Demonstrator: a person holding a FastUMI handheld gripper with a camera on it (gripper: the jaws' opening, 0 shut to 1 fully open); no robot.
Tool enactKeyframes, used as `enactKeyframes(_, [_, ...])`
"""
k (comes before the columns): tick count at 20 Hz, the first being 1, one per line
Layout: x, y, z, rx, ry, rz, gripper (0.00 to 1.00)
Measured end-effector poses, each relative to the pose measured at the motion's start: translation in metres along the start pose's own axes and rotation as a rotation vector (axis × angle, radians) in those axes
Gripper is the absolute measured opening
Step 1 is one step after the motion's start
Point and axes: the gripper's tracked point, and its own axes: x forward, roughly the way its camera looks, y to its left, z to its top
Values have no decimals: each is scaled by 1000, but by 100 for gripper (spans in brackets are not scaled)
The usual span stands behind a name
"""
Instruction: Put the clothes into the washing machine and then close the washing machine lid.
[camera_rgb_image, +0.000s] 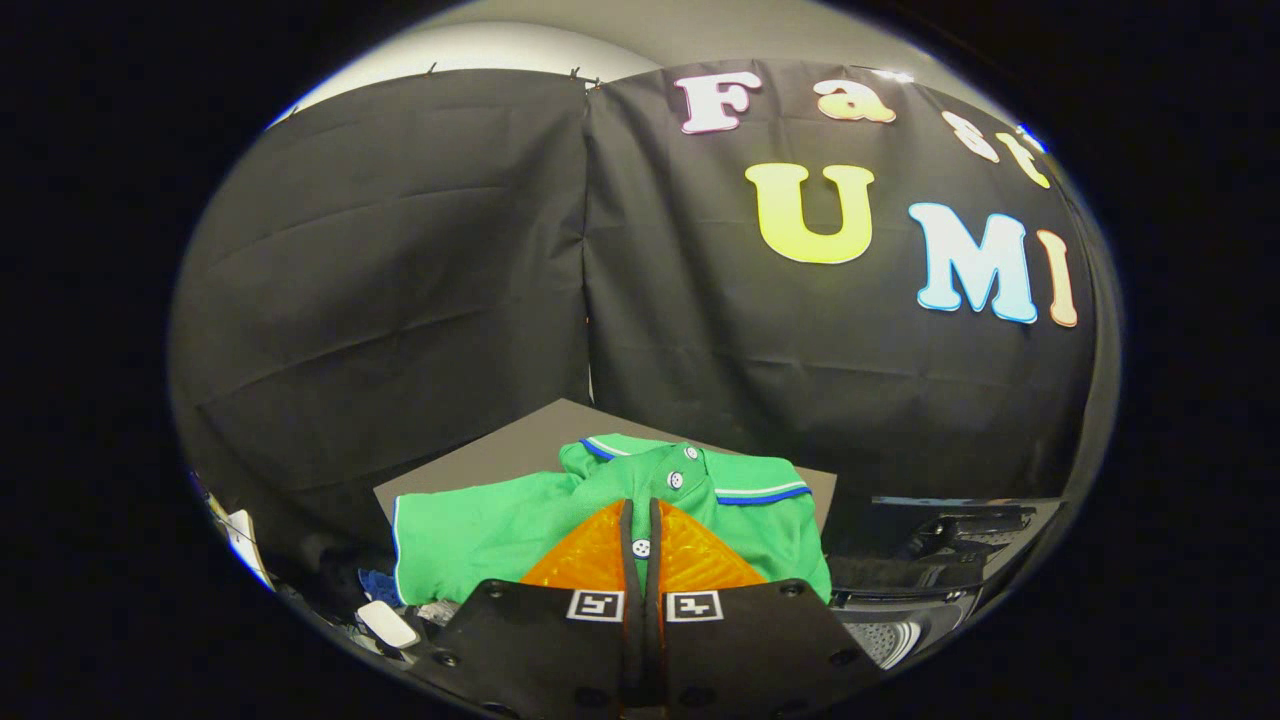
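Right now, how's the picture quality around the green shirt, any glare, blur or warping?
Gripper view: fisheye warping bows the black cloth wall and grey board; the green shirt is sharp and evenly lit, no glare; the tongs sit nearly closed with the shirt's placket between the orange fingers; the washing machine beside it lies in dim shadow, detail hard to read.

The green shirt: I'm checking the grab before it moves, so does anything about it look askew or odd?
Nothing looks damaged. The green polo shirt lies rumpled on a dark board, collar bunched toward the far edge. The tongs are nearly closed on a thin fold at its button placket, so the grip looks slight.
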Motion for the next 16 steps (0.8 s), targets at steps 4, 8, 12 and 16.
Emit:
enactKeyframes(4, [-17, -27, -1, 6, -15, -31, 2])
enactKeyframes(8, [-35, -55, -6, 44, -26, -73, 2])
enactKeyframes(12, [-54, -86, -8, 78, -43, -118, 1])
enactKeyframes(16, [-72, -116, -11, 110, -63, -168, 2])
